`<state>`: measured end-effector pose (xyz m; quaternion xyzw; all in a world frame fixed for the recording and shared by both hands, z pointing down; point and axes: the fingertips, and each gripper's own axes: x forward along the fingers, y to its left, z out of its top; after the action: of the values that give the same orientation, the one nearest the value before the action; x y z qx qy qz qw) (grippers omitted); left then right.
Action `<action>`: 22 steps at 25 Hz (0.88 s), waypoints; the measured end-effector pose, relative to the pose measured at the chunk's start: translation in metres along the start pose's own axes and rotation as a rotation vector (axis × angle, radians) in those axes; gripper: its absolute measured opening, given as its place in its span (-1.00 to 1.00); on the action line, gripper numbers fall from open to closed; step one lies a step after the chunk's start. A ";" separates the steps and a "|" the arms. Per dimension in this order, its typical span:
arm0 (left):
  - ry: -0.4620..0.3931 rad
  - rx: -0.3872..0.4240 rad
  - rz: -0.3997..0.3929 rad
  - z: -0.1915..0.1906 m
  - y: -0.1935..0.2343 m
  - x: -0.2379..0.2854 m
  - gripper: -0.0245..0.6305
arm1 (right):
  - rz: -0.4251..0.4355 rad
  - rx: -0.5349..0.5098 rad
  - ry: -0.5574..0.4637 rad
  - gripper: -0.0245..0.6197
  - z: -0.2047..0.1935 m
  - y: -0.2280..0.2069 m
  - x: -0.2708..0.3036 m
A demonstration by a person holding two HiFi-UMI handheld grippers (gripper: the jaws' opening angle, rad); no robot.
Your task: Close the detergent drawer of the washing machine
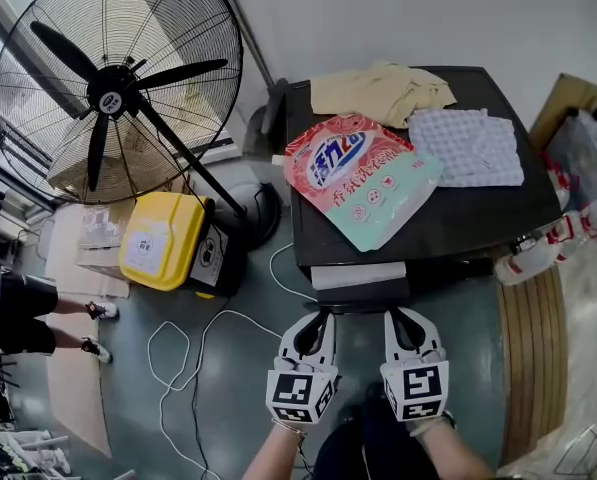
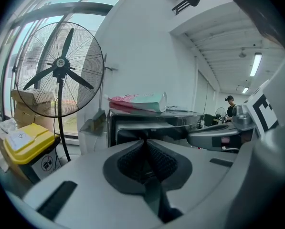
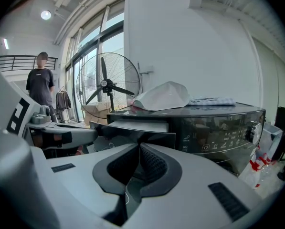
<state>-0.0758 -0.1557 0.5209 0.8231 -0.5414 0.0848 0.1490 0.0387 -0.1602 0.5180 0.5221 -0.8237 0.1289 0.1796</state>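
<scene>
The black washing machine [image 1: 478,218] stands in front of me, and its detergent drawer [image 1: 358,282] sticks out at the front left with a pale inside and a dark front panel. Both grippers hang just short of that panel, apart from it. My left gripper [image 1: 322,314] is shut and empty, in line with the drawer's left part. My right gripper [image 1: 399,314] is shut and empty, at the drawer's right end. In the left gripper view the drawer [image 2: 152,128] lies straight ahead of the closed jaws [image 2: 144,142]. In the right gripper view the drawer [image 3: 137,130] shows beyond the closed jaws [image 3: 140,147].
A pink detergent bag [image 1: 363,173], a beige cloth [image 1: 383,90] and a white quilted cloth [image 1: 468,143] lie on the machine's top. A big standing fan [image 1: 113,83], a yellow box [image 1: 163,240] and a loose white cable [image 1: 193,358] are at the left. Bottles [image 1: 538,253] stand at the right.
</scene>
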 end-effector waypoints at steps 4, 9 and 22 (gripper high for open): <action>-0.002 0.000 0.001 0.002 0.002 0.004 -0.84 | 0.001 0.001 0.001 -0.82 0.001 -0.002 0.004; -0.003 0.004 0.002 0.004 0.005 0.009 -0.84 | 0.002 0.000 -0.006 -0.83 0.005 -0.003 0.009; -0.010 0.021 0.004 0.006 0.008 0.013 -0.85 | -0.004 0.006 -0.027 -0.83 0.008 -0.005 0.014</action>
<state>-0.0781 -0.1722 0.5204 0.8238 -0.5430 0.0865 0.1376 0.0369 -0.1768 0.5164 0.5262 -0.8245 0.1241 0.1672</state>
